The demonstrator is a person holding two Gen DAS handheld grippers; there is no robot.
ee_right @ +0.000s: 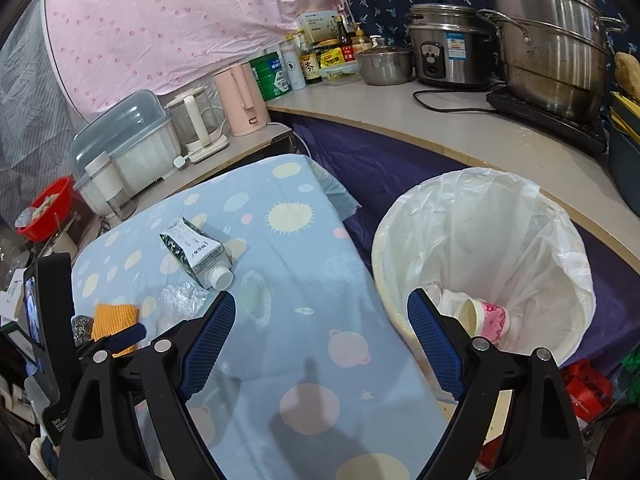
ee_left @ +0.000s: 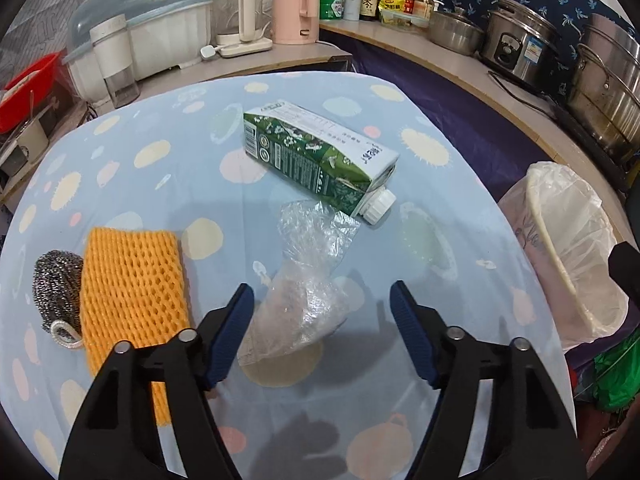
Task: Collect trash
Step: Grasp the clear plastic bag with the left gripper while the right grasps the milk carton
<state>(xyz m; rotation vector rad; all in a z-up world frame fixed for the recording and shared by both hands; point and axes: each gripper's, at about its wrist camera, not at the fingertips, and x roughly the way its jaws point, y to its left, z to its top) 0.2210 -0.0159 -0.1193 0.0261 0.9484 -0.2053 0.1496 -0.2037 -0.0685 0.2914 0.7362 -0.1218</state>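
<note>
A crumpled clear plastic bag (ee_left: 306,280) lies on the blue patterned tablecloth (ee_left: 160,184). My left gripper (ee_left: 322,302) is open, its jaws on either side of the bag's near end, just above the cloth. A green and white carton (ee_left: 316,156) with a white cap lies on its side beyond the bag. An orange foam net (ee_left: 132,304) and a steel scourer (ee_left: 58,284) lie at the left. My right gripper (ee_right: 322,312) is open and empty over the table's right edge, beside the white-lined bin (ee_right: 480,256), which holds a pink paper cup (ee_right: 486,316).
The bin stands off the table's right side, also seen in the left wrist view (ee_left: 568,248). A counter (ee_right: 440,120) behind holds steel pots, a rice cooker (ee_right: 448,44), bottles, a pink kettle (ee_right: 240,100) and a dish rack. A red basin (ee_right: 48,208) sits at far left.
</note>
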